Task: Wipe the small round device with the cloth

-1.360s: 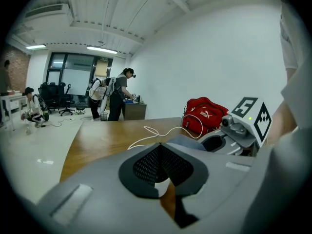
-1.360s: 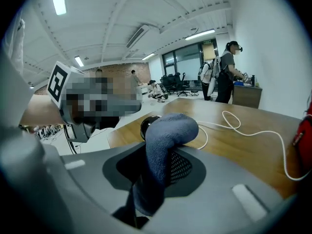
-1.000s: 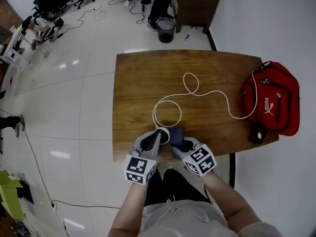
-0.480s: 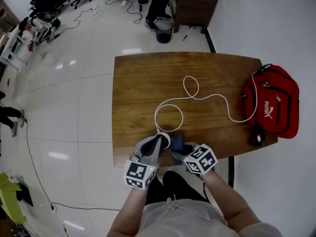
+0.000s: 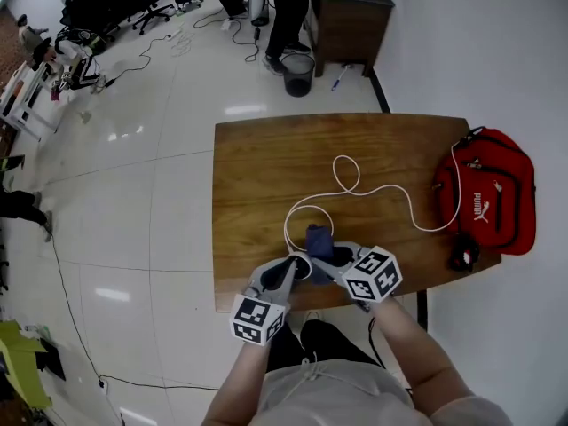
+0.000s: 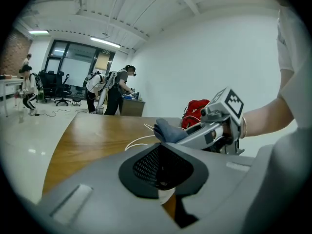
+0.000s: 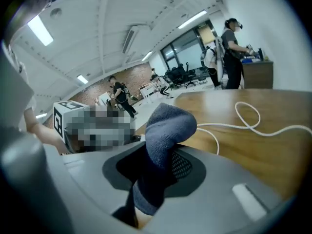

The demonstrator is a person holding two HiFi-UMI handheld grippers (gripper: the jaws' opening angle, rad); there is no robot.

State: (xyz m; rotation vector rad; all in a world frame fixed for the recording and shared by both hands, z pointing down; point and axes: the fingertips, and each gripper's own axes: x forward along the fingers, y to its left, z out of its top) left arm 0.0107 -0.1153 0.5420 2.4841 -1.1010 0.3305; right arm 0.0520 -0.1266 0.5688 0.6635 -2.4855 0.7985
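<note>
The small round device (image 5: 302,265) sits at the near edge of the table (image 5: 257,167). It looks nipped in the left gripper (image 5: 290,271), whose jaws are pressed together with only a white sliver showing between them. The right gripper (image 5: 328,257), clamped on the dark blue cloth (image 5: 318,238), has lifted it to the far side, off the device; probably between strokes, wiping not clearly finished.

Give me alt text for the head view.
From above: the left gripper grips a round device at the table's near edge; the right gripper holds a cloth beside it. A cable runs to a red bag.
</note>
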